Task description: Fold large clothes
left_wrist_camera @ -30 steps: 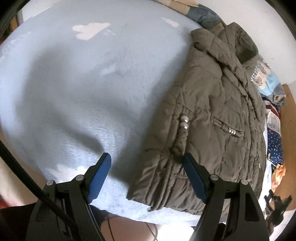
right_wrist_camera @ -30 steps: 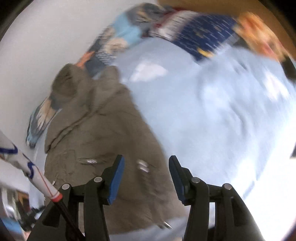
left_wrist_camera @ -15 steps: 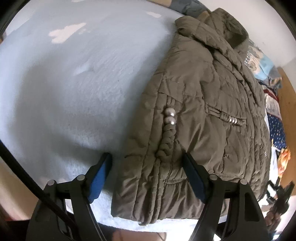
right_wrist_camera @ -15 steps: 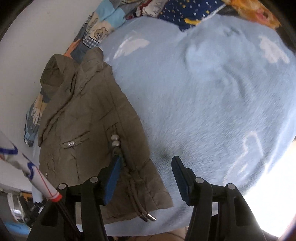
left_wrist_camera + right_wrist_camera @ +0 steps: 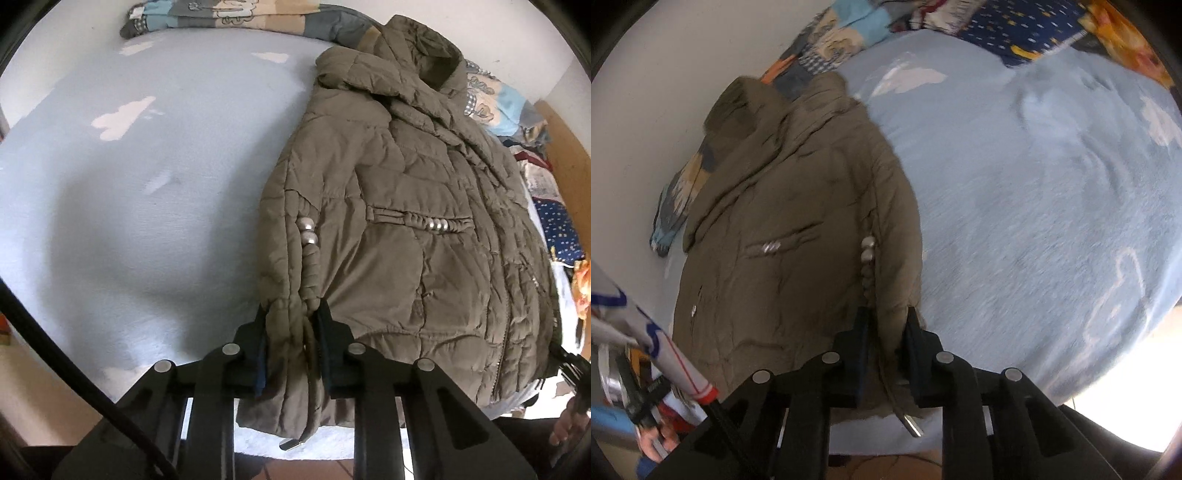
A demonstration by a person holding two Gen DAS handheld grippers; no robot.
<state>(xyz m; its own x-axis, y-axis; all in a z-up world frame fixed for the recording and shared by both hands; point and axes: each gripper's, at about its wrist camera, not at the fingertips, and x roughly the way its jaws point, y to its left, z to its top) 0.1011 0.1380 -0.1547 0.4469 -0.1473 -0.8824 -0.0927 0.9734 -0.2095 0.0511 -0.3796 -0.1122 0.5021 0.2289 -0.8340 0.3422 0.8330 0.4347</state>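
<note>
An olive-brown puffer jacket [image 5: 406, 221] lies flat on a light blue blanket [image 5: 147, 203], collar away from me and hem at the near edge of the bed. In the left wrist view my left gripper [image 5: 291, 325] is closing, its pads pressing the jacket's left bottom corner, just below a braided trim with silver beads [image 5: 308, 232]. The right wrist view shows the jacket [image 5: 794, 240] with my right gripper [image 5: 886, 325] also closing, its pads squeezing the right bottom corner. A metal cord end [image 5: 910, 424] dangles below the hem.
A patchwork quilt [image 5: 240, 14] is bunched along the white wall behind the jacket. Dark blue dotted bedding [image 5: 1015, 29] lies at the far end. The blanket [image 5: 1034, 203] spreads wide beside the jacket. A person's hand [image 5: 565, 428] shows at the lower right, and tiled floor shows below the bed edge.
Both grippers moved in over the jacket's bottom corners and went from wide open to clamped on the fabric. The jacket now fills more of each view.
</note>
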